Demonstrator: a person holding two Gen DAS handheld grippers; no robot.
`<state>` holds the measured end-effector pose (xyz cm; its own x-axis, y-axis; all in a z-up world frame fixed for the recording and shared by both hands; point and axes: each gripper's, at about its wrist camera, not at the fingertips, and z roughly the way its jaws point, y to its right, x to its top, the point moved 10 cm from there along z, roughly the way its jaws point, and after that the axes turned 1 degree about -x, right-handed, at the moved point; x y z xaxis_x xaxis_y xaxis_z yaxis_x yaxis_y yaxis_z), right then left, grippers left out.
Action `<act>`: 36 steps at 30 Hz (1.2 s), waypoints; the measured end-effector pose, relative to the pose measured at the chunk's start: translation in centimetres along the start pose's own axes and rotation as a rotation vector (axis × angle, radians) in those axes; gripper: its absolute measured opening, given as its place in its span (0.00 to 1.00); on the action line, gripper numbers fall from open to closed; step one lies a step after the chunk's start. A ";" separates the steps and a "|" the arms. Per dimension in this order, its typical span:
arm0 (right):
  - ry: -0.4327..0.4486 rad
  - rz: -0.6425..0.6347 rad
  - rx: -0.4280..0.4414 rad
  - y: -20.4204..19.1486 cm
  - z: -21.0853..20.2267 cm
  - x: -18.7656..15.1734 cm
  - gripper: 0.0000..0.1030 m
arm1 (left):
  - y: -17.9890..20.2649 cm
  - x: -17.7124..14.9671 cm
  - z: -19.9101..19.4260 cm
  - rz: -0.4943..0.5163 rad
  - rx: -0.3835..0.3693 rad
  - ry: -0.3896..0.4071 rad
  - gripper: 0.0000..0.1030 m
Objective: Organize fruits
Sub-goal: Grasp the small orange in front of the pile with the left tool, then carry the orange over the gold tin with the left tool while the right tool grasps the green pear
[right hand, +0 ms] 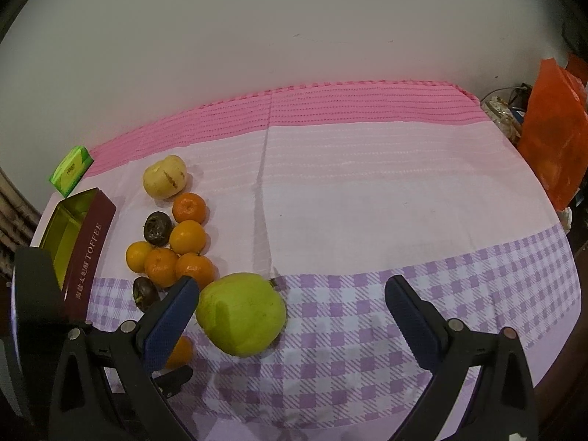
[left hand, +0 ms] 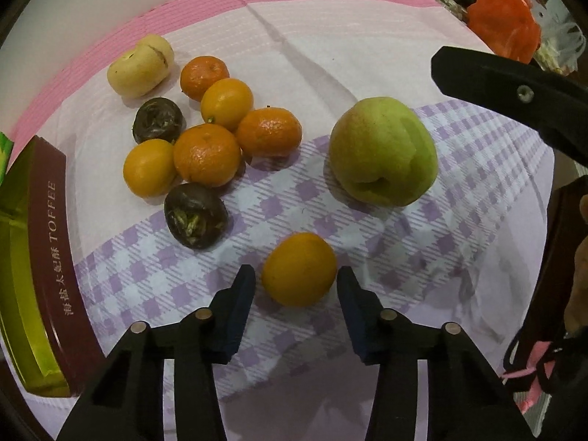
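A small orange (left hand: 299, 268) lies on the checked cloth between the blue pads of my left gripper (left hand: 296, 279), which is shut on its sides. The same orange (right hand: 180, 352) peeks out behind a finger in the right wrist view. A big green pear (left hand: 382, 150) (right hand: 240, 312) rests to its right. My right gripper (right hand: 292, 294) stands wide open around the pear, whose left side is close to the left pad (right hand: 172, 316). A cluster of several oranges (left hand: 207, 154) (right hand: 172, 253), two dark fruits (left hand: 194, 215) and a pale yellow fruit (left hand: 141, 64) lies at the left.
An open maroon toffee tin (left hand: 51, 257) (right hand: 88, 253) stands at the left table edge, a small green box (right hand: 70, 171) behind it. An orange plastic bag (left hand: 503, 25) (right hand: 551, 139) and clutter sit at the right edge. A white wall rises behind the table.
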<state>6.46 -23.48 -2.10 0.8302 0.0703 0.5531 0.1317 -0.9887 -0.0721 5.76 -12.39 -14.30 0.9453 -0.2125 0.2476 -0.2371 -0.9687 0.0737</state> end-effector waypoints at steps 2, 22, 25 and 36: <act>-0.001 -0.001 -0.002 0.0 0.0 0.0 0.97 | 0.6 0.7 0.7 -0.001 -0.003 0.005 0.39; -0.040 -0.068 0.012 -1.7 1.1 -0.9 0.97 | -6.2 1.0 -7.2 -0.108 0.009 0.138 0.39; -0.056 -0.133 0.010 -3.2 1.6 -1.6 0.97 | -10.2 0.8 -8.8 -0.162 0.050 0.169 0.39; -0.110 -0.216 0.000 -5.3 4.0 -3.0 0.84 | -25.3 -4.1 -9.1 -0.381 0.224 0.156 0.39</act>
<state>5.48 -17.92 -6.71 0.8368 0.2943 0.4617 0.3127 -0.9491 0.0383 5.80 14.17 -8.38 0.9066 0.1689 0.3868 0.1909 -0.9814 -0.0189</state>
